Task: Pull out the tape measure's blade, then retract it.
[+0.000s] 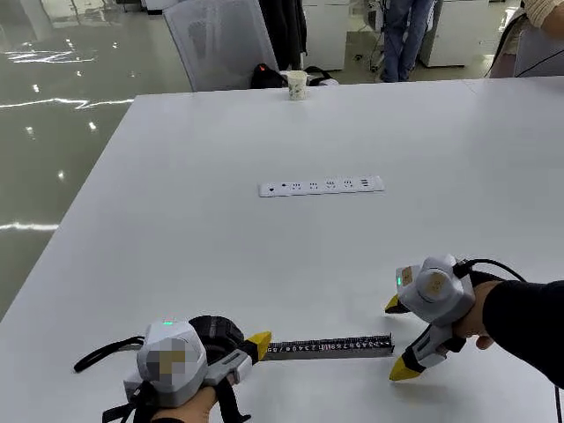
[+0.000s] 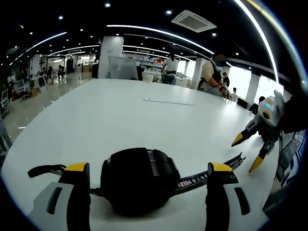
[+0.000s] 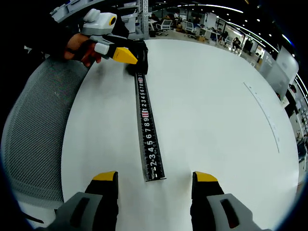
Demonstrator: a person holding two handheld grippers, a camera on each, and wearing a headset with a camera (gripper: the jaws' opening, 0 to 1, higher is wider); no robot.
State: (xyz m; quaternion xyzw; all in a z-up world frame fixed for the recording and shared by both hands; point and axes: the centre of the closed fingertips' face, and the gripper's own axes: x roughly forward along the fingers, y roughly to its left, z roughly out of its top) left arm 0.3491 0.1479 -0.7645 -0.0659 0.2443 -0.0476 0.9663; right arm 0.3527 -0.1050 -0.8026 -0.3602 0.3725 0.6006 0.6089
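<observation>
Left tool (image 2: 149,168) sits at lower left of the head view. Its jaws are wide and straddle the black tape measure case (image 1: 218,332), with a gap showing on each side of the case in the left gripper view. The case rests on the white surface (image 1: 264,256), bottom centre of that view. A black strap (image 1: 101,352) trails off to the left of it.

The blade (image 1: 328,346) is pulled out and lies flat on the surface, running right from the case along the bottom of the head view. One yellow jaw tip of the left tool sits right at the blade where it leaves the case.

Right tool (image 1: 398,338) is at lower right, held by a hand in a dark sleeve. Its jaws are wide, with the blade's free end between the yellow tips, not pinched. In the right gripper view the blade runs from bottom centre up to the case at upper left.

Power strip (image 1: 322,186) at frame centre, paper cup (image 1: 298,85) at the far edge, both well apart from the tape.
</observation>
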